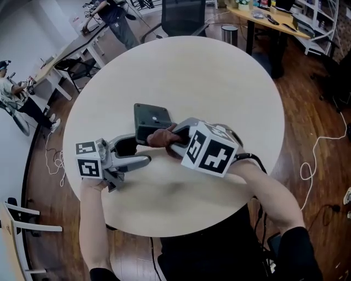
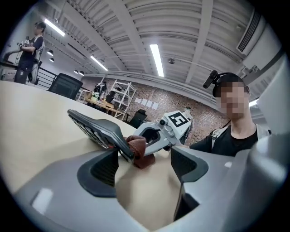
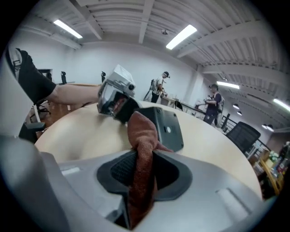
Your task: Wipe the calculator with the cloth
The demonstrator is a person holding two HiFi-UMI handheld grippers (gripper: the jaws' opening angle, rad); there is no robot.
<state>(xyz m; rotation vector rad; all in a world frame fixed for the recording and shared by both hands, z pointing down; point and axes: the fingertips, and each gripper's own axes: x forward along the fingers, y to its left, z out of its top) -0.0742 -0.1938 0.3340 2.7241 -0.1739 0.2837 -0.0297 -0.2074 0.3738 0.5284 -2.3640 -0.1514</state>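
The dark calculator (image 1: 152,118) lies with its back up near the middle of the round table, one side lifted and keys facing down (image 2: 95,127). A reddish-brown cloth (image 1: 160,136) is clamped in my right gripper (image 1: 174,141), which is shut on it and presses it against the calculator's near edge (image 3: 167,127). In the right gripper view the cloth (image 3: 142,136) rises from between the jaws (image 3: 144,165). My left gripper (image 1: 141,149) is open, its jaws wide apart (image 2: 145,163), with the calculator's edge just beside its left finger (image 2: 106,165) and the cloth (image 2: 138,147) ahead.
The round beige table (image 1: 219,82) has bare surface all around. Beyond it stand an office chair (image 1: 184,16), a bin (image 1: 229,33) and desks (image 1: 274,19). People work at the far left (image 1: 16,93). Cables (image 1: 315,159) lie on the wooden floor.
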